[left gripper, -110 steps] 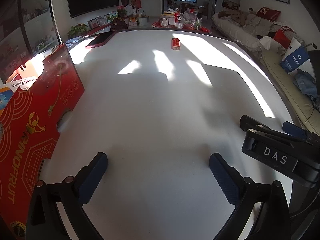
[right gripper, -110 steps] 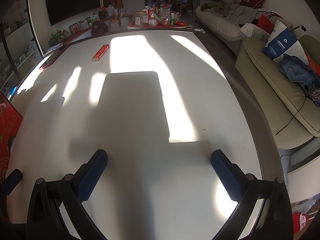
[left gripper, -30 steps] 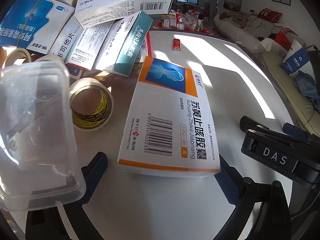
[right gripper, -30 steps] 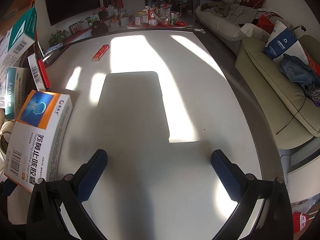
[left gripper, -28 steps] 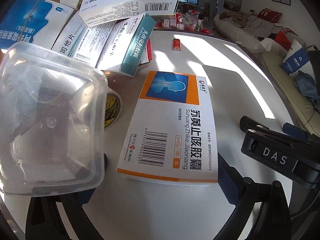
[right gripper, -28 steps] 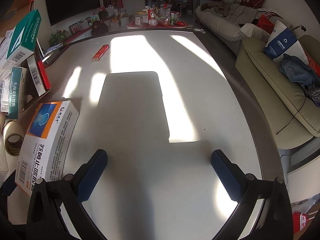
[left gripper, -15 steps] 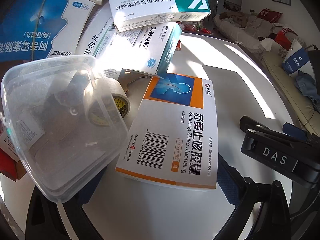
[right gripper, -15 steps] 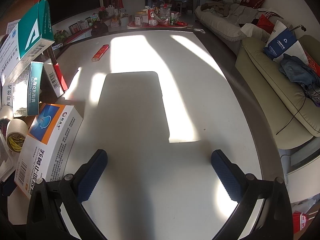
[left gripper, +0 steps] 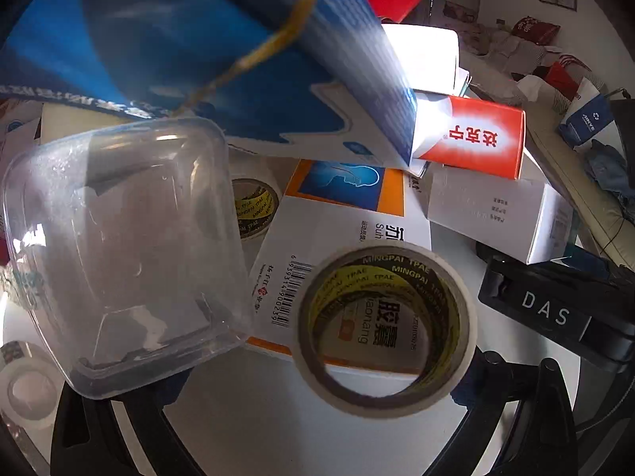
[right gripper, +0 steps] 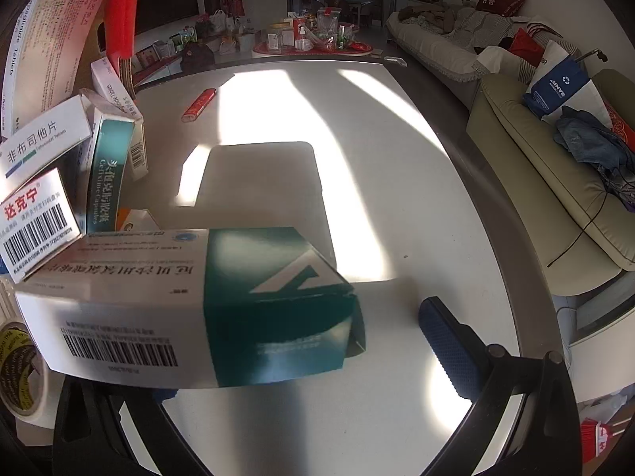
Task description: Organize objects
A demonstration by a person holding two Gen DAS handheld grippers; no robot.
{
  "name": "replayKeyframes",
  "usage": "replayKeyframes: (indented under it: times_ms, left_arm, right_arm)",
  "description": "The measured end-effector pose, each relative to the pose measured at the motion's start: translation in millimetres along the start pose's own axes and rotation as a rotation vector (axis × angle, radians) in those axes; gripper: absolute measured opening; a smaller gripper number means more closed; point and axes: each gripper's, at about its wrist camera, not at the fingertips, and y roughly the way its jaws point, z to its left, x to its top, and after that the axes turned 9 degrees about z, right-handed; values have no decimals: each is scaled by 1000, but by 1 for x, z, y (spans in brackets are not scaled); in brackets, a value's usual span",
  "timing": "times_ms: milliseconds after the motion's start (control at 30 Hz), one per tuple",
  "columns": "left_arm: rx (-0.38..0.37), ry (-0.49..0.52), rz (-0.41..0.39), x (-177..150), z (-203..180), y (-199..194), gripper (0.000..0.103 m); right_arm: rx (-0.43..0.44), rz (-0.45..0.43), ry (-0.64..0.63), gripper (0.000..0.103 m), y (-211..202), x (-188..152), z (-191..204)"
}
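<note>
Left wrist view is filling with medicine boxes, a clear tub (left gripper: pixel 119 254) and a tape roll (left gripper: pixel 385 325) mid-frame on the desk (left gripper: pixel 254 432) (apparently tumbling); both claws are standing released, so lunging risks scattering them off the edge.

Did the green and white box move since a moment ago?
Yes. In the right wrist view, the green and white box dropped from upper left to in front of the right gripper, covering the table.

A teal-and-white box (right gripper: pixel 190 305) lies across your open right tongs (right gripper: pixel 301 349) on the sunlit table (right gripper: pixel 357 206), more boxes (right gripper: pixel 71 166) heaped at left.
</note>
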Motion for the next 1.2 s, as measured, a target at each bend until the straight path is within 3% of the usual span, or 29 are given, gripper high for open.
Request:
replayKeyframes:
  times_ms: [1200]
  left_arm:
    - [-1,1,1,-3,0,0,103]
  right_arm:
    - [0,0,0,103,2,-1,2]
